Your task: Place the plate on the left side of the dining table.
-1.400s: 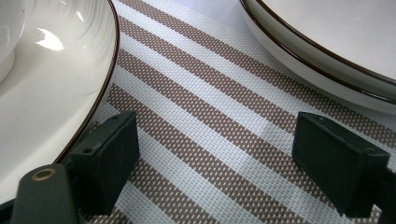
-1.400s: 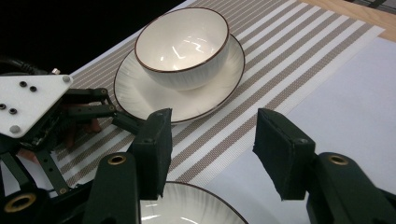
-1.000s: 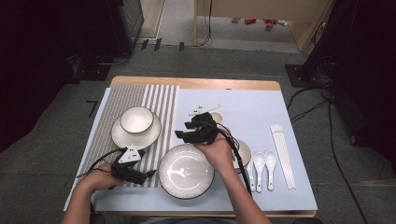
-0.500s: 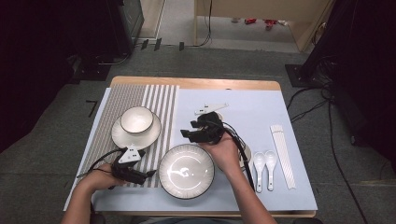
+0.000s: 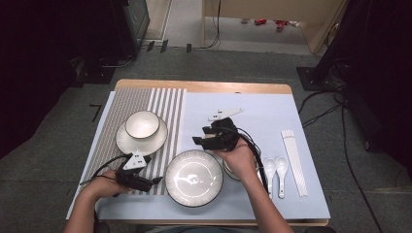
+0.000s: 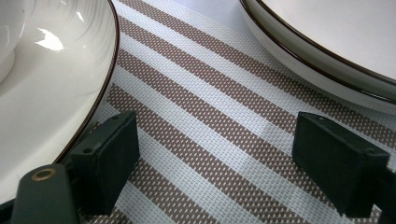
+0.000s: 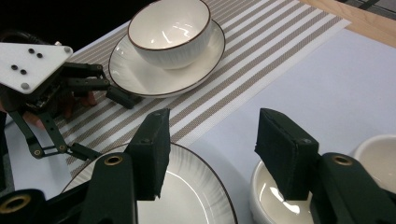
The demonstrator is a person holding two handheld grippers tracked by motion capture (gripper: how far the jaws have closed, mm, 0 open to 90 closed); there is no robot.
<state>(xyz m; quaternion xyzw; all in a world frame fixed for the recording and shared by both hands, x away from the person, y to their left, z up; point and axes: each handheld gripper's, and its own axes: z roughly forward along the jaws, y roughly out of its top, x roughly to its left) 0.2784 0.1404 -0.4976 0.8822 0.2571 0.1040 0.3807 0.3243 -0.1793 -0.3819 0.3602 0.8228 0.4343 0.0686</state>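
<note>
Right gripper (image 5: 200, 138) has drifted left, open above the plate (image 5: 194, 177).

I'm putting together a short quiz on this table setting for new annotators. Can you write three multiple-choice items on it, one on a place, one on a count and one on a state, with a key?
1. Where does the bowl with the dark rim stand?
A. on a saucer on the striped placemat
B. inside the large plate
C. beside the spoons

2. How many white spoons lie on the pale blue mat?
A. one
B. two
C. four

3. How do the jaws of the right tool stand?
A. clamped on the plate's rim
B. shut on a spoon
C. apart, with nothing between them

Key:
1 A, since the high view shows the bowl sitting on its saucer on the stripes.
2 B, since two spoons lie side by side, left of the chopsticks.
3 C, since the right gripper view shows a gap between the pads, above the large plate and a small dish.
</note>
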